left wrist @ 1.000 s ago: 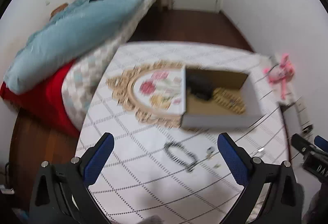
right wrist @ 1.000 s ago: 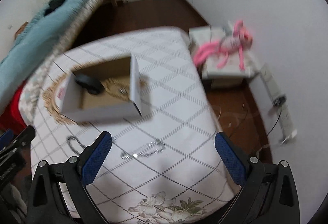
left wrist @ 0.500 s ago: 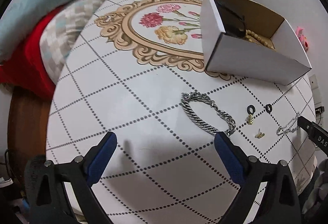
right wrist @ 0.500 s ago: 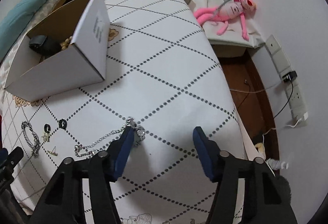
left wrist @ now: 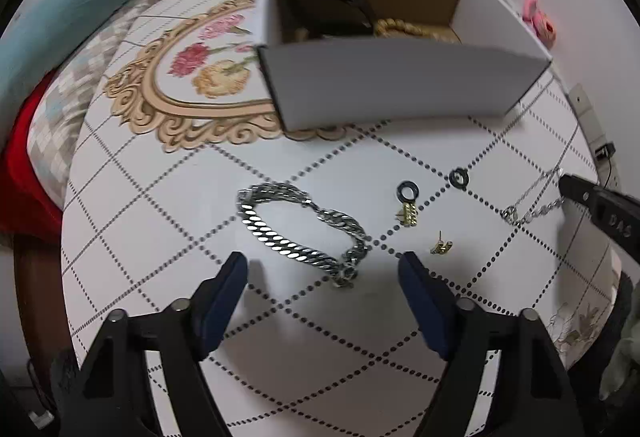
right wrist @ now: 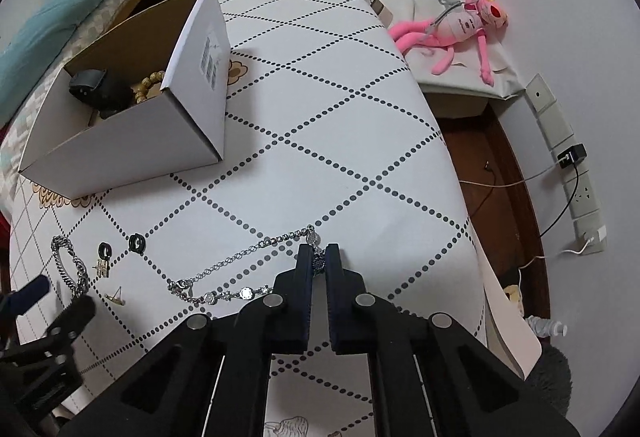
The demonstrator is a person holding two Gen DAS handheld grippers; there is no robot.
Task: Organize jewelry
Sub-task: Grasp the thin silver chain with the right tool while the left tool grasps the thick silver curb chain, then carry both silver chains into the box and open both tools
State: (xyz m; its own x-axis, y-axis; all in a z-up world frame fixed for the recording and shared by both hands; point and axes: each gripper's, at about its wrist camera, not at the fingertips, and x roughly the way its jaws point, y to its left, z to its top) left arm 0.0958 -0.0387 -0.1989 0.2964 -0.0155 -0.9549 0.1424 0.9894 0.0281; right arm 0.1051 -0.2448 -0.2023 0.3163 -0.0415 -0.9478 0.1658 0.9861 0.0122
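Right tool (right wrist: 318,257) clamped on thin silver necklace (right wrist: 240,269) lying on bench (right wrist: 340,157); left tool (left wrist: 322,269) apart over chunky bracelet (left wrist: 300,229). Lift slowly so trailing chain clears, then drop into box (right wrist: 132,141).

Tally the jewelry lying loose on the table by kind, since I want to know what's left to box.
Chunky silver bracelet: 1
Thin silver chain, one end between the shut right gripper fingers: 1
Black rings: 2
Small gold pieces: 2
Total: 6
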